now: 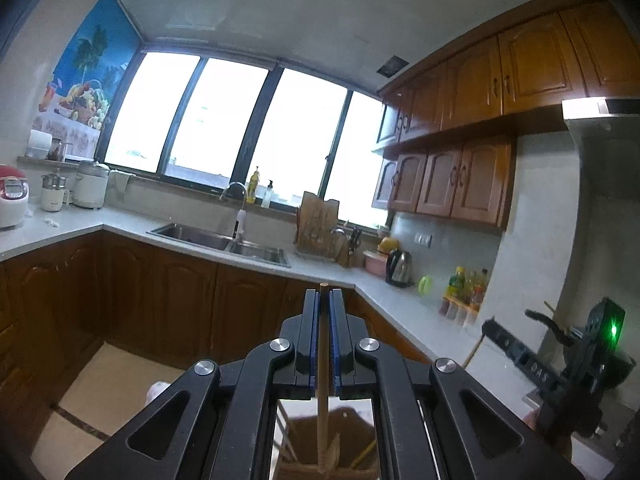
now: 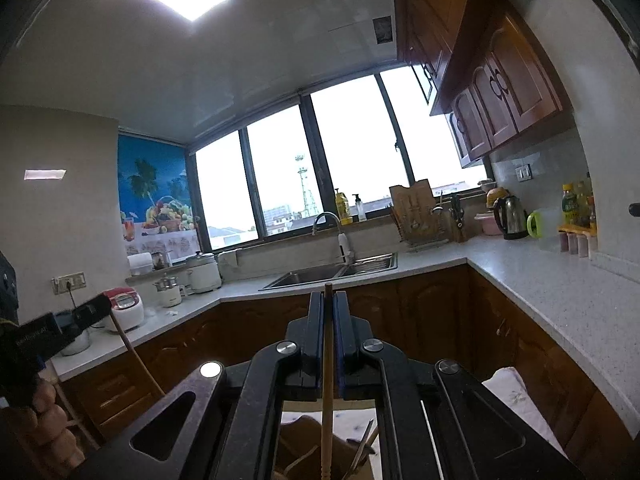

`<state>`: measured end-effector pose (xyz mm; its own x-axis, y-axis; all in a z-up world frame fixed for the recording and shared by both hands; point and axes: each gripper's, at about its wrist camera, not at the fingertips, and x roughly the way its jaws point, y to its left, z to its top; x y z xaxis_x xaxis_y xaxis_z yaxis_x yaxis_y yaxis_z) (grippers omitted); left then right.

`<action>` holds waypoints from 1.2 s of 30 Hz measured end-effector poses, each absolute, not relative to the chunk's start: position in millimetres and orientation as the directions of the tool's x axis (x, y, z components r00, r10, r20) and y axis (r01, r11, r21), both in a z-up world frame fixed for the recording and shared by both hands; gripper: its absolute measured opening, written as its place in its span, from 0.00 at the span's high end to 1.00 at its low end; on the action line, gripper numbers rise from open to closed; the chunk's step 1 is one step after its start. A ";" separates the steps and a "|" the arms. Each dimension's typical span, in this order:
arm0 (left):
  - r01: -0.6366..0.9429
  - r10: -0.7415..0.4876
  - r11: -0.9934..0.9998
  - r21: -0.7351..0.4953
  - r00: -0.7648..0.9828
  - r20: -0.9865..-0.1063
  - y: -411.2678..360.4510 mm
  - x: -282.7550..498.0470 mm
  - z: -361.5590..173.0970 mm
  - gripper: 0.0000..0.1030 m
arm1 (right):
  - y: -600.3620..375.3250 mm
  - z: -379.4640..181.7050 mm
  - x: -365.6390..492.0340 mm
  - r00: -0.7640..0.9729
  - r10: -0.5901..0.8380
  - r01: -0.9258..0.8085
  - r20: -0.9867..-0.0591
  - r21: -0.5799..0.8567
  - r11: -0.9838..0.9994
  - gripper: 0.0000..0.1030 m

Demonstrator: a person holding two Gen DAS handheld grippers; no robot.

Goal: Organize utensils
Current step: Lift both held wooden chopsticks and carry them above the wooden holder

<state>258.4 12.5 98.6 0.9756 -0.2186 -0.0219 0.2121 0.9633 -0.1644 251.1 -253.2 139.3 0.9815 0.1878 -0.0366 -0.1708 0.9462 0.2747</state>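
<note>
Both grippers are up at chest level and pointing flat across the kitchen toward the sink point(image 1: 224, 240), each with a chopstick pinched upright between its jaws. The left gripper point(image 1: 324, 300) is closed down on a pale wooden chopstick point(image 1: 322, 380) whose top pokes just above the jaw tips, the rest running down between the jaws and below them toward a brown holder point(image 1: 320, 440) where a few more sticks lean. The right gripper point(image 2: 329, 300) is closed the same way on a chopstick with a dark tip point(image 2: 327, 360), its shaft dropping below the jaws toward a brownish container point(image 2: 316, 444) with other utensils, which sits on a floral cloth point(image 2: 508, 388). From each camera the other gripper shows off to the side, its stick slanting down from its jaws. The step looks like lifting the pair clear of the holder, so I would keep both grips tight, raise straight up until the lower ends clear the rim, and avoid tilting, since a thin round stick can swivel in a narrow pinch. Keeping the two hands level with each other should let the sticks be paired and set down together. The tabletop point(image 2: 532, 280) runs ahead and to the right of the jaws.
</note>
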 end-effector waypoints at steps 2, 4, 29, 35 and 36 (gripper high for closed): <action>0.200 -0.205 0.965 -0.172 0.979 -0.016 13.1 267.2 92.3 0.97 | -254.9 134.4 255.5 0.983 0.180 -0.162 -0.040 0.275 0.948 0.96; 0.193 -0.200 0.964 -0.182 0.980 -0.022 11.3 275.1 87.3 0.97 | -257.0 128.7 259.0 0.984 0.175 -0.156 -0.044 0.278 0.948 0.96; 0.136 -0.140 0.973 -0.186 0.990 -0.004 -16.7 314.9 46.5 0.97 | -258.3 84.6 276.9 0.981 0.179 -0.147 -0.075 0.315 0.938 0.96; 0.134 -0.142 0.972 -0.193 0.990 -0.024 -23.6 317.4 32.7 0.97 | -256.0 82.1 280.7 0.982 0.173 -0.141 -0.079 0.309 0.940 0.96; 0.134 -0.141 0.974 -0.183 0.990 -0.028 -25.4 317.1 30.3 0.97 | -255.0 79.9 281.0 0.981 0.174 -0.140 -0.084 0.310 0.940 0.96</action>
<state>317.1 -25.4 30.3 0.9895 -0.1414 -0.0285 0.1339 0.9739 -0.1833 281.0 -255.0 79.9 0.9811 0.1741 -0.0842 -0.1403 0.9404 0.3098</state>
